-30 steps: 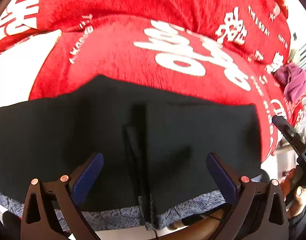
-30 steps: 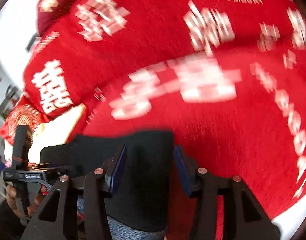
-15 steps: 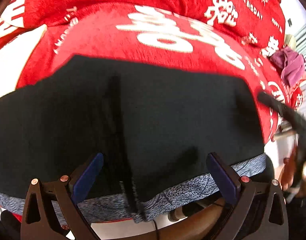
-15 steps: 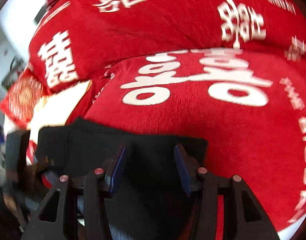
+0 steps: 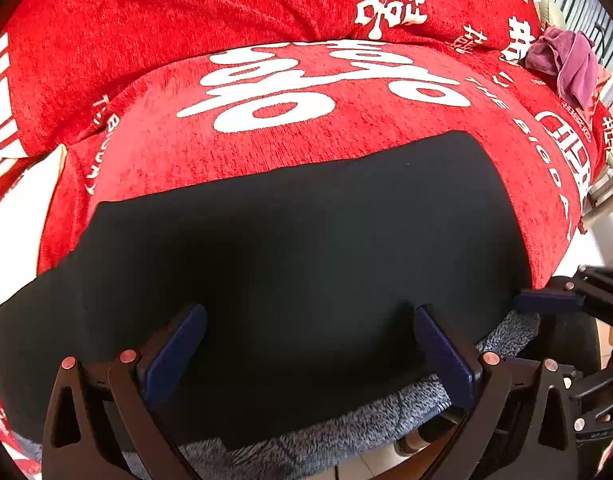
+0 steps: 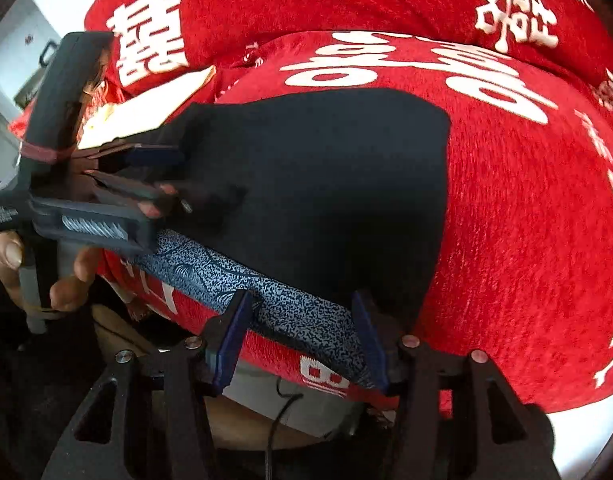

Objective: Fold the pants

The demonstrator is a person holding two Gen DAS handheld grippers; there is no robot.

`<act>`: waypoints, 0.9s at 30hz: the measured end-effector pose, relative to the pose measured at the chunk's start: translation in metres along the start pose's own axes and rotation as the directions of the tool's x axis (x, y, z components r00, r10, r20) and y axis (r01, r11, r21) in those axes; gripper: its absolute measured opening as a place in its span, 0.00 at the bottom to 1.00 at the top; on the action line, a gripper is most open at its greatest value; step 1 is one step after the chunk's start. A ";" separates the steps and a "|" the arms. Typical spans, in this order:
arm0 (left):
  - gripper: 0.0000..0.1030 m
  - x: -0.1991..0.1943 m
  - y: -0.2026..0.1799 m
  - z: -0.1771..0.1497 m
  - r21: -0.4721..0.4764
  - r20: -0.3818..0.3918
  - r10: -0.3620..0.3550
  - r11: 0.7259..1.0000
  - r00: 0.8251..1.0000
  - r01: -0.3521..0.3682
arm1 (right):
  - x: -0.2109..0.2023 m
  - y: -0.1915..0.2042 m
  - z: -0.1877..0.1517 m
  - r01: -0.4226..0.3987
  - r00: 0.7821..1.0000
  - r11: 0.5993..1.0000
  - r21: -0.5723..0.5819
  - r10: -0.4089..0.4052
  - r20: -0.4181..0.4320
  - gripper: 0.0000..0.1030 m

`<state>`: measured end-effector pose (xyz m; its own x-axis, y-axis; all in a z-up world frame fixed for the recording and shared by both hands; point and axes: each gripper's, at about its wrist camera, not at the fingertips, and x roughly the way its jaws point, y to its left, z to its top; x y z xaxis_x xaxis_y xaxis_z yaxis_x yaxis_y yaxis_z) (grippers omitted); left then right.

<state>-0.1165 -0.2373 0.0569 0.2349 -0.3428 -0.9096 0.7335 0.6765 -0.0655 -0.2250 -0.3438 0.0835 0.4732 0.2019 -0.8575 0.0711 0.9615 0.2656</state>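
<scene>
Red cushion cover (image 5: pixel 154 152) with white characters fills the scene; black pants (image 5: pixel 306 256) lie folded flat on its near part, grey speckled waistband (image 6: pixel 266 292) along the near edge. Left gripper (image 5: pixel 306 356) hovers over the pants with blue pads spread wide, nothing clamped. Right gripper (image 6: pixel 298 336), its jaws just eased wider, straddles the waistband at the pants' right near corner without pressing. Purple cloth (image 5: pixel 566 64) sits far right

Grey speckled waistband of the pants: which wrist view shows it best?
Right wrist view: the waistband runs unobstructed along the black pants, its pattern sharp. In the left wrist view it shows only as a partly hidden strip behind the left gripper.
</scene>
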 end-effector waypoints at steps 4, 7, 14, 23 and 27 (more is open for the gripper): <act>1.00 -0.025 0.013 -0.009 -0.089 0.056 -0.112 0.989 0.992 0.116 | -0.022 0.014 0.002 0.057 0.998 0.996 -0.066 -0.055 0.037 0.67; 1.00 -0.004 0.016 -0.020 -0.086 0.004 -0.111 0.990 0.994 0.110 | -0.015 0.010 0.002 0.068 0.997 0.997 -0.048 -0.067 0.028 0.75; 1.00 -0.038 0.001 -0.038 0.016 0.103 -0.039 0.999 0.994 0.037 | -0.039 0.022 0.026 0.102 0.991 0.993 -0.066 -0.095 0.094 0.76; 1.00 0.002 0.044 -0.053 -0.151 -0.042 -0.100 0.984 0.994 0.093 | 0.015 0.039 0.098 0.153 0.983 0.985 -0.074 -0.144 0.109 0.77; 1.00 -0.012 0.057 -0.060 -0.175 -0.004 -0.068 0.982 0.998 0.066 | 0.062 0.050 0.106 0.272 0.962 0.949 -0.158 -0.270 0.035 0.94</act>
<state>-0.1157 -0.1550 0.0397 0.1822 -0.3855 -0.9045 0.6248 0.7557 -0.1963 -0.0991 -0.3025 0.0903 0.4668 -0.0715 -0.8815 0.0577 0.9971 -0.0503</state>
